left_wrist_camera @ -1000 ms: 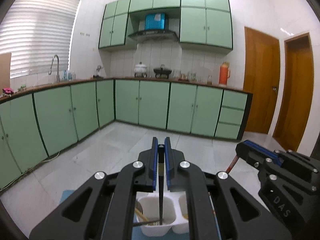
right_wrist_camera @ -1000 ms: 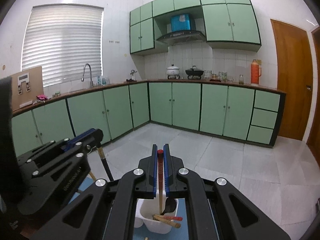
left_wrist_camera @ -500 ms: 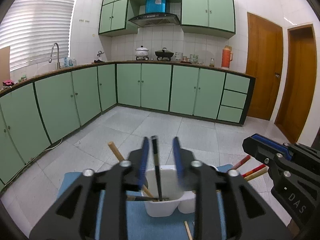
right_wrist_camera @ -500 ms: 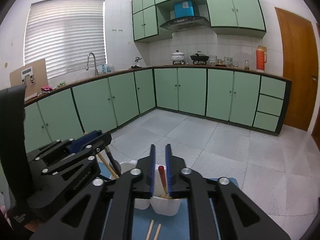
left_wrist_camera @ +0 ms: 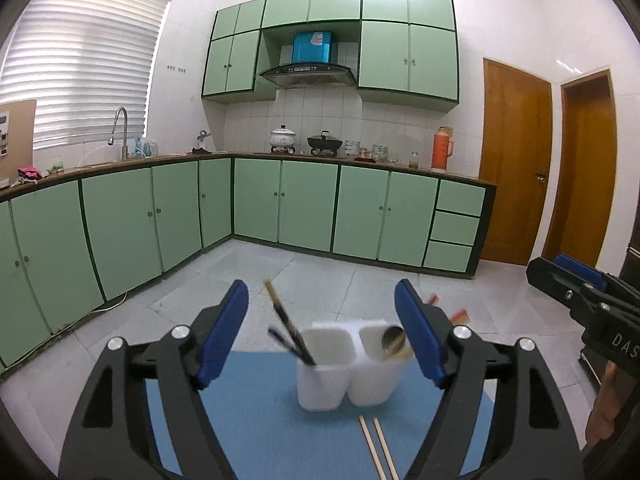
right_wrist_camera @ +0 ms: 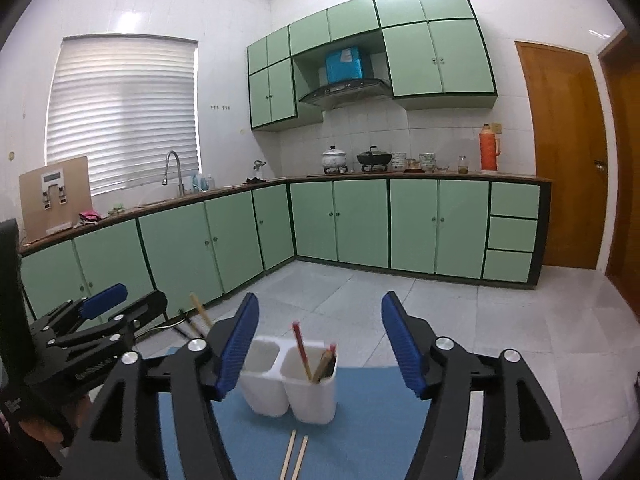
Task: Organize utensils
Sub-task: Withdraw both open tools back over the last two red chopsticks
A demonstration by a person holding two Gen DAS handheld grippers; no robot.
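Note:
Two white utensil cups (left_wrist_camera: 346,368) (right_wrist_camera: 290,380) stand side by side on a blue mat (left_wrist_camera: 260,408) (right_wrist_camera: 360,420). The left cup holds dark chopsticks (left_wrist_camera: 290,330). The right cup holds a red chopstick (right_wrist_camera: 301,354), wooden sticks and a spoon (left_wrist_camera: 392,338). Two wooden chopsticks (left_wrist_camera: 378,450) (right_wrist_camera: 294,458) lie on the mat in front of the cups. My left gripper (left_wrist_camera: 322,334) is open and empty, just short of the cups. My right gripper (right_wrist_camera: 320,344) is open and empty, also short of them.
Each gripper shows in the other's view: the right gripper (left_wrist_camera: 580,300), the left gripper (right_wrist_camera: 96,332). Beyond the mat are a tiled floor, green kitchen cabinets (left_wrist_camera: 304,208) and wooden doors (left_wrist_camera: 516,160).
Both grippers opened, released a dark chopstick and a red chopstick into the cups, and drew back from them.

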